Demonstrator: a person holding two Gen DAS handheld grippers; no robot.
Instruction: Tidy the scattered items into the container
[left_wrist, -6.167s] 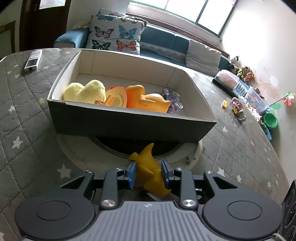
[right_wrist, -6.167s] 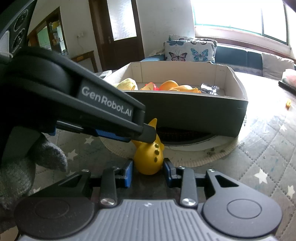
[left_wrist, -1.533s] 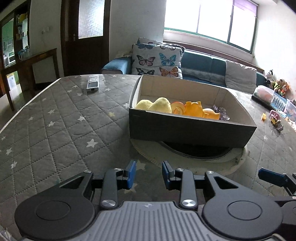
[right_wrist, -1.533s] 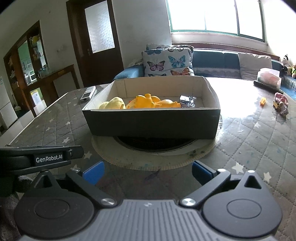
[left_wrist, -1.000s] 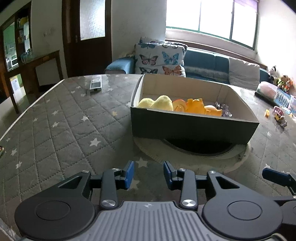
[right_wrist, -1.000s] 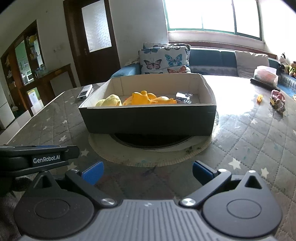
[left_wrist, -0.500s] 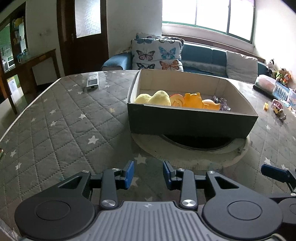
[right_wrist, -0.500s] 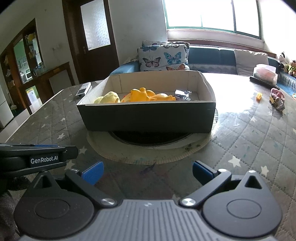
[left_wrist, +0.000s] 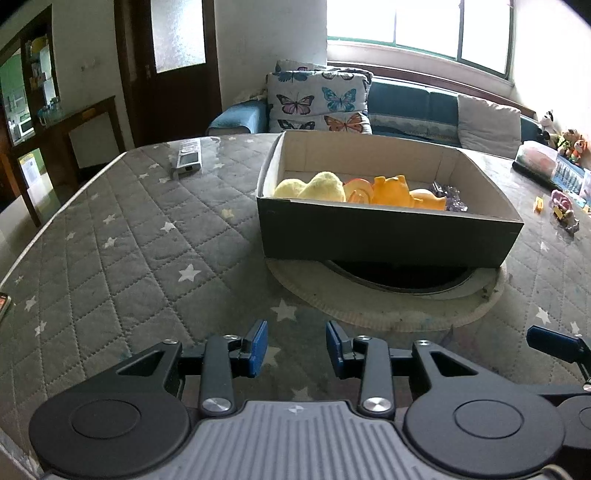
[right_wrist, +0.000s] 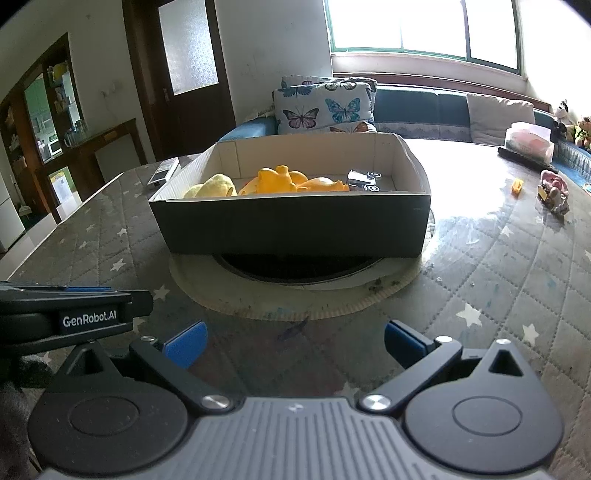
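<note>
Well, both grippers hang back from the cardboard box (left_wrist: 388, 240) now, and the yellow rubber toy the left one pinched earlier lies inside with the others (left_wrist: 391, 190) (plush, rubbery, one crinkly foil thing). The left gripper (left_wrist: 296, 347) has its blue pads a little apart, holding nothing; the right gripper (right_wrist: 293, 341) is spread wide, also bare. The box's dark matte wall stands on a round mat (right_wrist: 295, 295) over the quilted, star-printed cloth (left_wrist: 129, 251).
</note>
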